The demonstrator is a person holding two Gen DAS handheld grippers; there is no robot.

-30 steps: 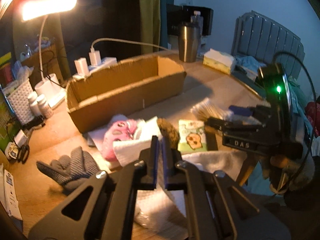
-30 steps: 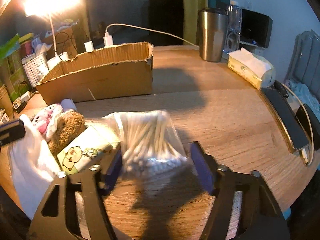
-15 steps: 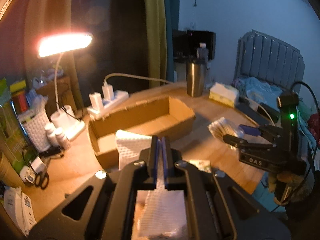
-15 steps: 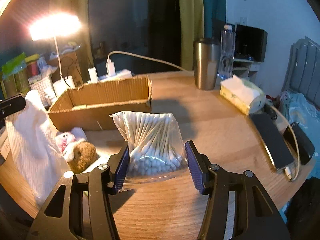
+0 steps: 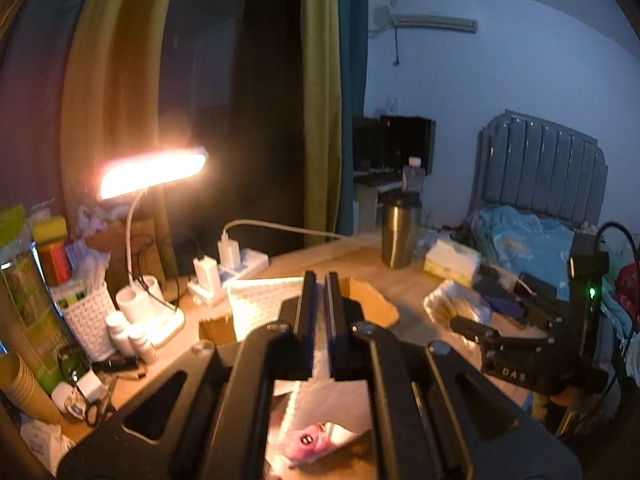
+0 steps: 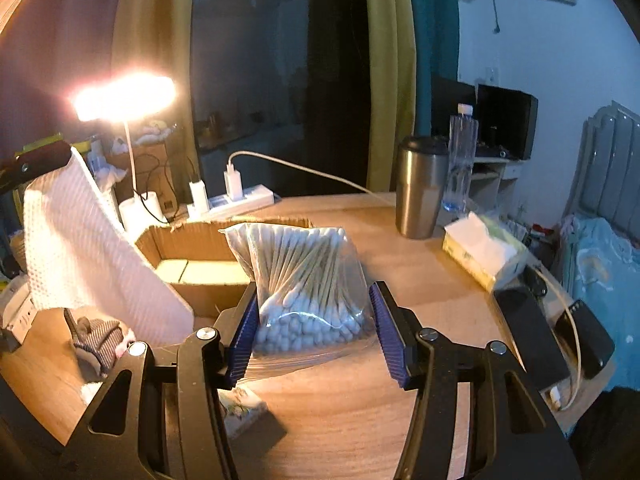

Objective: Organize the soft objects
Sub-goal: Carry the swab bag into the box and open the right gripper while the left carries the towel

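My left gripper [image 5: 320, 280] is shut on a white waffle-textured cloth [image 5: 260, 304], which hangs from the jaws above the table. In the right wrist view the same cloth [image 6: 80, 248] drapes down at the left under the left gripper [image 6: 60, 158]. My right gripper [image 6: 314, 308] is shut on a clear bag of cotton swabs [image 6: 308, 272], held off the wooden table [image 6: 360, 420]. An open cardboard box [image 6: 192, 240] stands just behind both. Below lie a pink plush toy [image 5: 308, 444], a grey striped glove [image 6: 100, 336] and a small cartoon tissue pack [image 6: 240, 408].
A lit desk lamp [image 6: 124, 96], a power strip [image 6: 240, 196] with chargers, and a white basket [image 5: 88, 320] with small bottles crowd the back left. A steel tumbler [image 6: 420, 192], a tissue box [image 6: 484, 252] and two phones [image 6: 532, 340] sit on the right.
Both grippers have risen. The right jaws closed on the swab bag and lifted it off the table. The cloth came up off the pile and now hangs free.
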